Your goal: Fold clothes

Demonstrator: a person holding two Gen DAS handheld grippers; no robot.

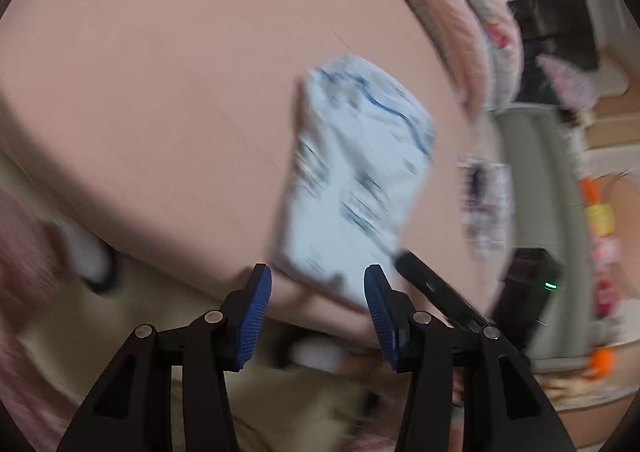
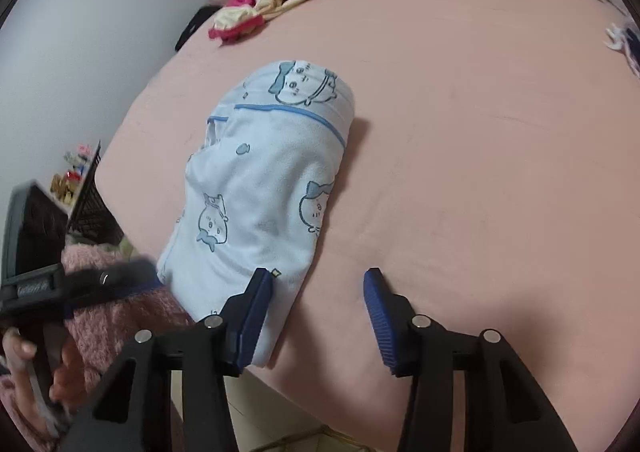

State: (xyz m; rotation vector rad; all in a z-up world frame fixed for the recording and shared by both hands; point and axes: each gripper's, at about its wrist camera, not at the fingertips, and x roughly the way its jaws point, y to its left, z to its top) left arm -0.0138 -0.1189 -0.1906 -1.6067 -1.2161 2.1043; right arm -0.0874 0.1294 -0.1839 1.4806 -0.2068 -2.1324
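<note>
1. We see a crumpled yellow-and-red garment [image 2: 276, 0] far back on the smooth pink bedsheet [image 2: 480, 132].
2. The folded pale-blue fleece garment with cartoon prints [image 2: 264, 188] lies near the bed's edge.
3. Our left gripper [image 1: 318, 282] and right gripper [image 2: 318, 280] both have jaws spread, holding nothing.

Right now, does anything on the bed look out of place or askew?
The light blue garment lies folded, slightly diagonal, near the pink bed's edge; that looks fine. The one stray item is a crumpled yellow and magenta garment bunched at the far edge, unfolded. Both grippers, left and right, are open and empty.

Folded garment [image 2: 264, 188] on bed [image 2: 480, 172]; crumpled clothes [image 2: 272, 0] behind.
</note>
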